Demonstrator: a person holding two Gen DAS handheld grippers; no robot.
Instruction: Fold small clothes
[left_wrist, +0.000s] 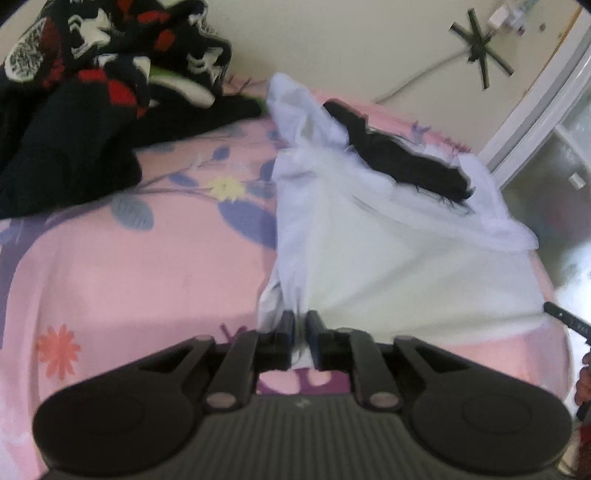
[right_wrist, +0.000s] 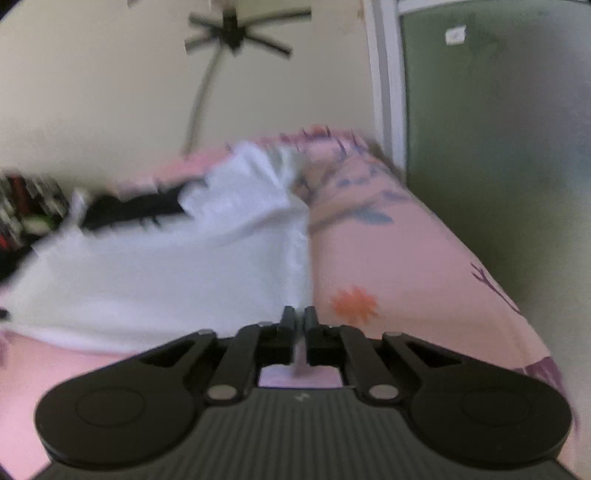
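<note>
A white garment (left_wrist: 388, 258) lies spread on a bed with a pink floral sheet (left_wrist: 129, 277). A black piece of clothing (left_wrist: 406, 162) rests across its far part. My left gripper (left_wrist: 301, 321) is shut on the garment's near left corner, and cloth bunches between its pads. In the right wrist view the same white garment (right_wrist: 166, 266) stretches to the left with the black piece (right_wrist: 136, 210) on it. My right gripper (right_wrist: 300, 317) is shut on the garment's near right edge, over the pink sheet (right_wrist: 406, 258); this view is blurred.
A pile of dark clothes with red and white prints (left_wrist: 74, 92) sits at the bed's far left, also the pile (right_wrist: 26, 206). The bed's right edge drops to the floor (right_wrist: 517, 184). A wall and white door frame (left_wrist: 535, 110) stand behind.
</note>
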